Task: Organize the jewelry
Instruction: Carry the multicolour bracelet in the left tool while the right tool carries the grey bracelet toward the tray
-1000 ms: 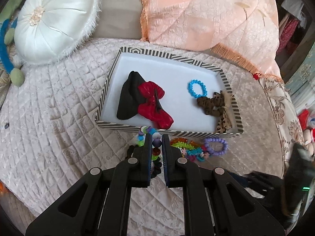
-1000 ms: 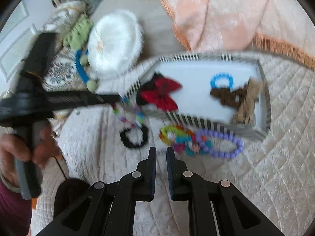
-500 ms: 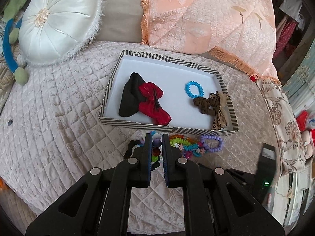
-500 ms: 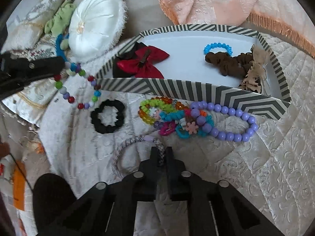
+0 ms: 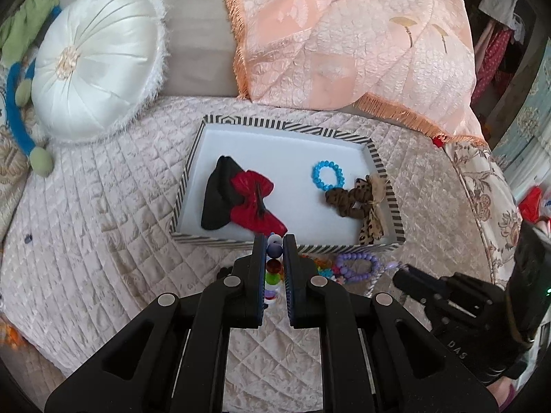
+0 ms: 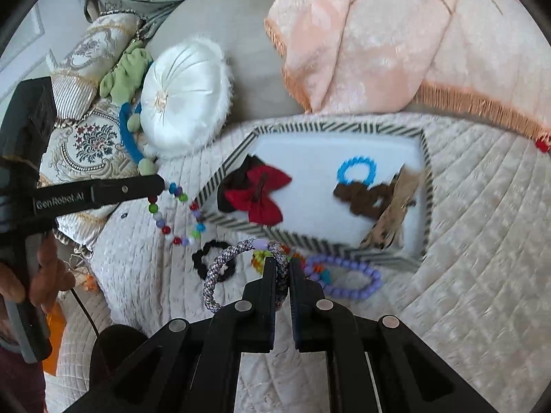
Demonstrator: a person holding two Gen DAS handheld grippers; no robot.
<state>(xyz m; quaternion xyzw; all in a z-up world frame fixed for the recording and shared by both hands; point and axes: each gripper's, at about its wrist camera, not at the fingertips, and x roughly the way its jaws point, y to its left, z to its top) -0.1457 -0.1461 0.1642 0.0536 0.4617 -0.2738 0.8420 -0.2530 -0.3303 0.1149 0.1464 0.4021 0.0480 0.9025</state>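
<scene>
A striped box (image 5: 377, 160) (image 6: 237, 153) on the quilted bed holds a red bow (image 5: 253, 198) (image 6: 258, 194) on a black one, a blue bracelet (image 5: 328, 175) (image 6: 356, 171) and leopard scrunchies (image 5: 358, 199). My left gripper (image 5: 274, 241) (image 6: 162, 183) is shut on a multicoloured bead bracelet (image 5: 273, 268) (image 6: 179, 215), which dangles above the bed left of the box. My right gripper (image 6: 283, 262) is shut on a grey woven cord bracelet (image 6: 234, 268), lifted off the quilt. A purple bead bracelet (image 6: 344, 277) (image 5: 354, 265), a black scrunchie (image 6: 206, 258) and bright bead pieces lie before the box.
A round white cushion (image 5: 96, 60) (image 6: 186, 98) lies back left and a peach fringed blanket (image 5: 361, 41) (image 6: 396, 38) behind the box. Patterned pillows (image 6: 89, 137) sit at the left. A hand (image 6: 44, 275) holds the left gripper's handle.
My right gripper dropped to the quilt, closed on the grey cord bracelet and lifted it. My left gripper rose a little with the multicoloured bead bracelet still in it.
</scene>
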